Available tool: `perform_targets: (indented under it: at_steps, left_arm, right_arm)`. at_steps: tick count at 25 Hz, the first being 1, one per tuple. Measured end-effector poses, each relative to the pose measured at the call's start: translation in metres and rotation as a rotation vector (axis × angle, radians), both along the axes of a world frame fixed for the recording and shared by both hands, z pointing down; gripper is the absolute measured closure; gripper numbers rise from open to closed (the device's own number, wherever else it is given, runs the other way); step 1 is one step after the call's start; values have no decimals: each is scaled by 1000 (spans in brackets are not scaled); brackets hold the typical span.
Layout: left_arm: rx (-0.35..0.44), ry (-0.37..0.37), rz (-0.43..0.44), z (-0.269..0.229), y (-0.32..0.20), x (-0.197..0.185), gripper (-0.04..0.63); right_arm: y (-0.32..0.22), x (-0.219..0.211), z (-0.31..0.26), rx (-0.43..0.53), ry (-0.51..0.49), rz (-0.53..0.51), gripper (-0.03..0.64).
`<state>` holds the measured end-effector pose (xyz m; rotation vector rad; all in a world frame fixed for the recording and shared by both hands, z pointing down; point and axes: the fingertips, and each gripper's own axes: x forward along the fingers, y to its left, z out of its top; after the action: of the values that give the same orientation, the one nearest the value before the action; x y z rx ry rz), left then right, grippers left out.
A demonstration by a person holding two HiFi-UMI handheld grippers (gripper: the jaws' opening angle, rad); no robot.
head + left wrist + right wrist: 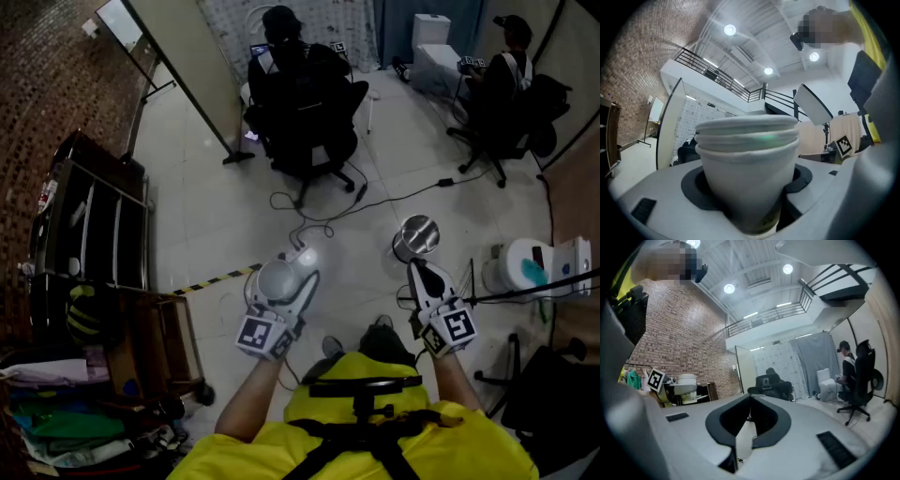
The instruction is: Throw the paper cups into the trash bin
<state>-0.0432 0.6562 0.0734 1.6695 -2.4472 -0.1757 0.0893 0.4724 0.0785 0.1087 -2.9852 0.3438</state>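
Pads (696, 187) of my left gripper (747, 185) press on the paper cups (747, 145), one dark rubbery pad on each side of the outermost cup's tapered wall. Its own view shows what the head view cannot: three rolled rims nested one inside another, matte white paper, the stack upright and level. From above, the same cups are only a pale round shape between smooth grey plastic jaws.

My right gripper (750, 401) is closed, its black pads meeting at the tips with nothing between them. Off to one side its view catches the cups in profile, just beside the left gripper's marker cube (656, 379).

Only the head view shows the trash bin (417, 234): round, shiny metal, standing on the pale tiled floor (216, 206) just beyond the right gripper's tip and well apart from the cups. A black-and-yellow striped tape (220, 278) runs across the tiles left of the cups. Farther off, a person (300, 103) sits in a dark office chair.
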Motion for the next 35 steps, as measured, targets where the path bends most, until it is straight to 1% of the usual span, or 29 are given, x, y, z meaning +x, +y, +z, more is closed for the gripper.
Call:
perform_targets:
  at_steps: [3, 6, 7, 8, 10, 12, 14, 17, 20, 23, 26, 28, 31, 32, 35]
  left_arm:
    - [-7, -15, 37, 7, -55, -35, 261]
    - [-1, -7, 96, 10, -143, -76, 261]
    - [8, -9, 125, 8, -179, -88, 261]
    - [19, -15, 160, 5, -215, -98, 261]
    - [56, -24, 231, -5, -281, -113, 261]
    - [72, -45, 289, -13, -332, -124, 261]
    - [58, -52, 356, -15, -372, -129, 261]
    - [59, -40, 477, -17, -432, -129, 261]
    - [57, -14, 603, -8, -496, -123, 261]
    - [67, 4, 713, 4, -545, -105, 261]
    - [90, 13, 831, 3, -584, -83, 261]
    - [89, 24, 906, 7, -606, -70, 261]
    - [58, 36, 986, 27, -633, -56, 261]
    - [37, 41, 1008, 39, -639, -51, 261]
    - [-62, 49, 1060, 88, -653, -39, 261]
  right_arm:
    - [-54, -23, 15, -26, 7, 50, 591]
    - [-128, -55, 29, -58, -7, 105, 611]
    - [-158, -65, 33, -66, -12, 131, 610]
    - [-189, -74, 36, -72, -16, 157, 592]
    - [-243, -88, 33, -69, -30, 204, 592]
    - [-282, -95, 24, -64, -48, 252, 592]
    - [-308, -94, 16, -64, -49, 306, 592]
    - [-344, -85, 11, -46, -26, 396, 592]
    - [-383, -72, 20, -71, -20, 514, 592]
    - [-406, -53, 33, -94, 3, 620, 592]
    - [-422, -34, 28, -78, 13, 720, 592]
    - [-433, -22, 25, -66, 19, 783, 592]
    - [-449, -12, 38, -70, 22, 842, 592]
    - [-454, -10, 48, -73, 26, 858, 592]
    - [-468, -7, 91, -108, 38, 891, 592]
